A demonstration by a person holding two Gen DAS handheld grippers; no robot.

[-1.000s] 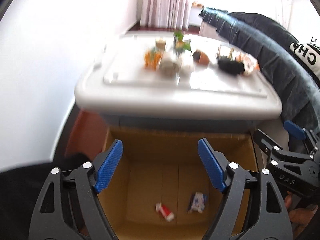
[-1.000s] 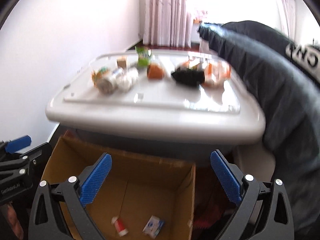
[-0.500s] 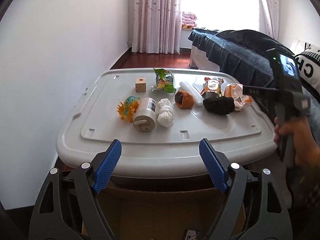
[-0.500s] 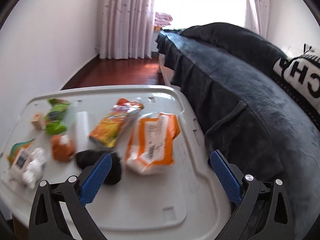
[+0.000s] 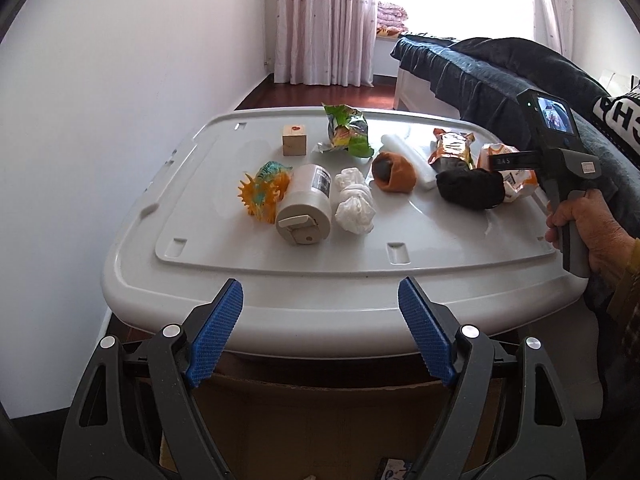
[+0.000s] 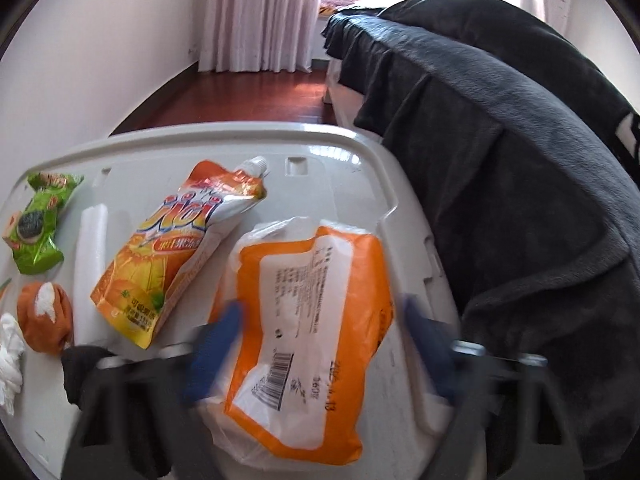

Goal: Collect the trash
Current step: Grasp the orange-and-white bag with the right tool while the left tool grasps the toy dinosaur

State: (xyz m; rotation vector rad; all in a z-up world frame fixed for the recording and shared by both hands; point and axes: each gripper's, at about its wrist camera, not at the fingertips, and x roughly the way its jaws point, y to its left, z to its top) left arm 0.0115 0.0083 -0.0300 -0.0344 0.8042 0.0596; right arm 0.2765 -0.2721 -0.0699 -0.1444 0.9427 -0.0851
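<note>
Grey bin lid (image 5: 280, 276), serving as the tabletop, bears nearly the whole lot, so collection looks barely begun. On the lid, from its wall-side edge toward the bed-side edge: wooden cube (image 5: 295, 140); spiky orange-and-teal toy (image 5: 264, 194); white canister (image 5: 306, 210) on its side, touching the toy; knotted white tissue (image 5: 354, 202) just beside the canister; green snack wrapper (image 5: 347, 130) toward the far rim; orange balled cloth (image 5: 394, 172); white foam roll (image 6: 91, 268) between that cloth and the juice pouch (image 6: 176, 252); black cloth bundle (image 5: 470, 189); orange-and-white packet (image 6: 308, 320) nearest the bed-side edge. Cardboard box (image 5: 320, 428) stands below the lid's near edge; only a scrap or two shows at its bottom, the rest hidden. Left gripper (image 5: 320, 334) hangs off the lid's near rim, jaws spread wide and holding nothing. Right gripper (image 6: 320, 348), motion-blurred, is low over the lid with its jaws wide apart on either side of the orange-and-white packet; whether the pads touch the packet cannot be told, and nothing is gripped. Judged status: this packet is the item in hand, with the wrappers, pouch and tissue left to follow; which of the toy, cube and cloths count as trash cannot be told.
</note>
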